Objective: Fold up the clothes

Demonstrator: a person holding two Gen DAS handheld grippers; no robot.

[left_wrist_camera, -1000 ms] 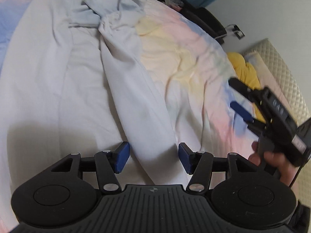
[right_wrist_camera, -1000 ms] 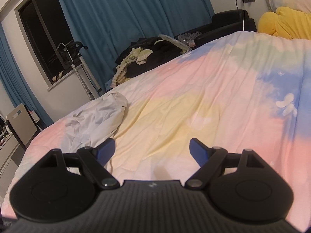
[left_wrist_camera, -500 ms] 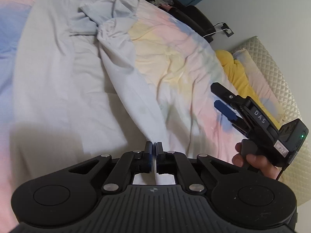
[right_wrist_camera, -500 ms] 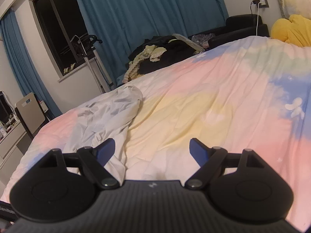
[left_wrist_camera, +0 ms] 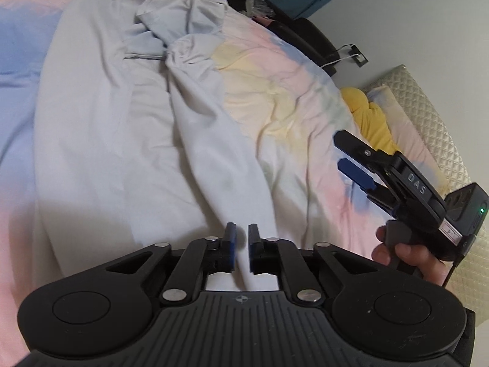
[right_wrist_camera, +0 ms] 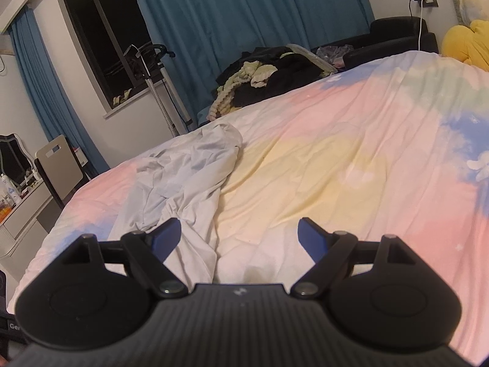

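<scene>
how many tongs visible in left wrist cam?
2. Left tongs bottom centre over the pale garment, jaws opening. Right tongs at right, held in a hand, open.

garment (left_wrist_camera: 128, 140): pale grey | duvet (right_wrist_camera: 351, 153): pastel pink, yellow, blue patches | curtain (right_wrist_camera: 244, 15): teal

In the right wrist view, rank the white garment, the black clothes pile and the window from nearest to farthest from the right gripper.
1. White garment: on the bed, just ahead of the open right gripper, on its left.
2. Black clothes pile: at the bed's far edge, centre.
3. Window: on the far wall, upper left.
</scene>
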